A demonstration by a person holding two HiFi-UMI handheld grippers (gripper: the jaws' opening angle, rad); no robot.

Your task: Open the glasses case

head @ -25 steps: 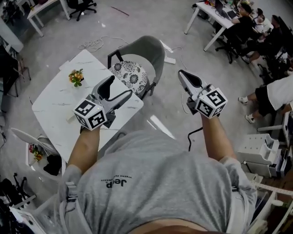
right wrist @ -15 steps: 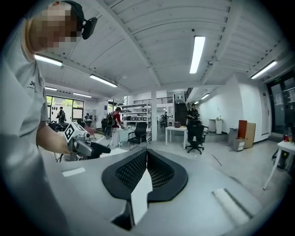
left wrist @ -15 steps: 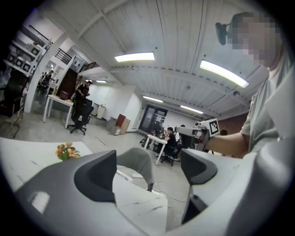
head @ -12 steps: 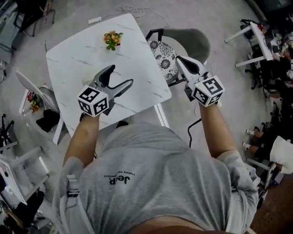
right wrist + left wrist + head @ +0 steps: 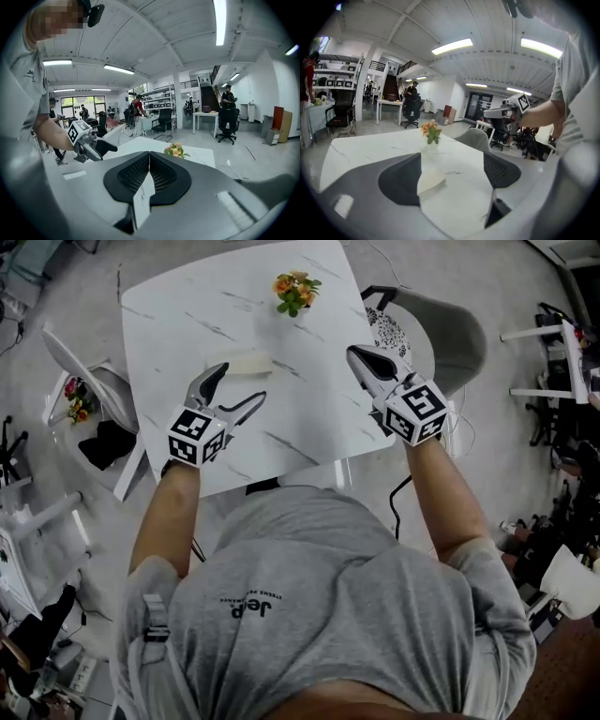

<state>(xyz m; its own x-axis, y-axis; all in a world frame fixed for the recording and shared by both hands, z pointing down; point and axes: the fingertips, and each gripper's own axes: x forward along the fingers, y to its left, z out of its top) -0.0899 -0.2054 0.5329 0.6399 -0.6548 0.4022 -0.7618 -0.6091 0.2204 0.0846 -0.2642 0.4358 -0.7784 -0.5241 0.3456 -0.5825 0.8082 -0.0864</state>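
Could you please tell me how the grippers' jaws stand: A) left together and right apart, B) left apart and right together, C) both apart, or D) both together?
B: the left gripper shows a wide gap between its pads, while the right gripper has its pads pressed together.

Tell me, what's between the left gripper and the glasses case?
Only bare white table; the left gripper view shows the glasses case just ahead of the open left gripper.
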